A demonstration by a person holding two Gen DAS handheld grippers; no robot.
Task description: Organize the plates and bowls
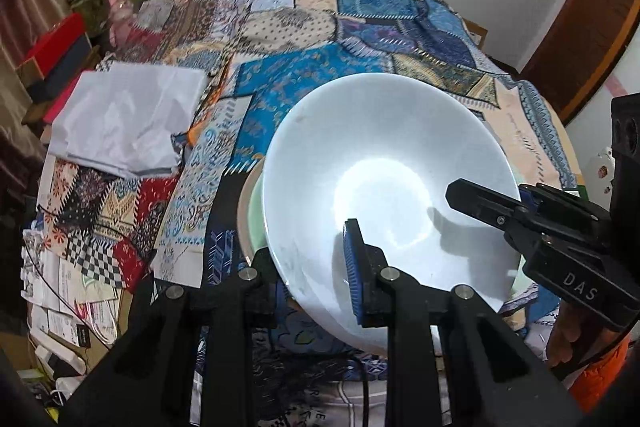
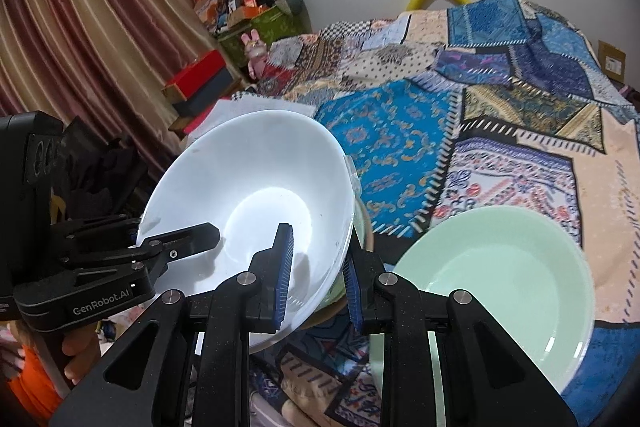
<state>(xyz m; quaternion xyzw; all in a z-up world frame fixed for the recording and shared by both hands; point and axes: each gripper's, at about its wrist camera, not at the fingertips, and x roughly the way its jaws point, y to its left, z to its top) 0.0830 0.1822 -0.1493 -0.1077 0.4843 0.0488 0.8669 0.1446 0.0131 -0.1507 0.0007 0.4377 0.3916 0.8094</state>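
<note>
Above the patchwork cloth (image 2: 400, 155), both tools pinch the white bowl (image 2: 248, 195): left gripper (image 1: 312, 267) and right gripper (image 2: 320, 275) clamped on opposite rims; tilted, probably for stacking near the green plate (image 2: 500, 287).

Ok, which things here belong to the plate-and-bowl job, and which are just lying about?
Job: white bowl, green plate, left gripper, right gripper, both astride the bowl's rim.
Lying about: white folded sheet, red box, pink bunny toy, patchwork cloth.

Right tongs (image 2: 318, 277) straddle white bowl (image 2: 248, 203) rim; green plate (image 2: 500, 291) beside, on patchwork cloth (image 2: 500, 131).
</note>
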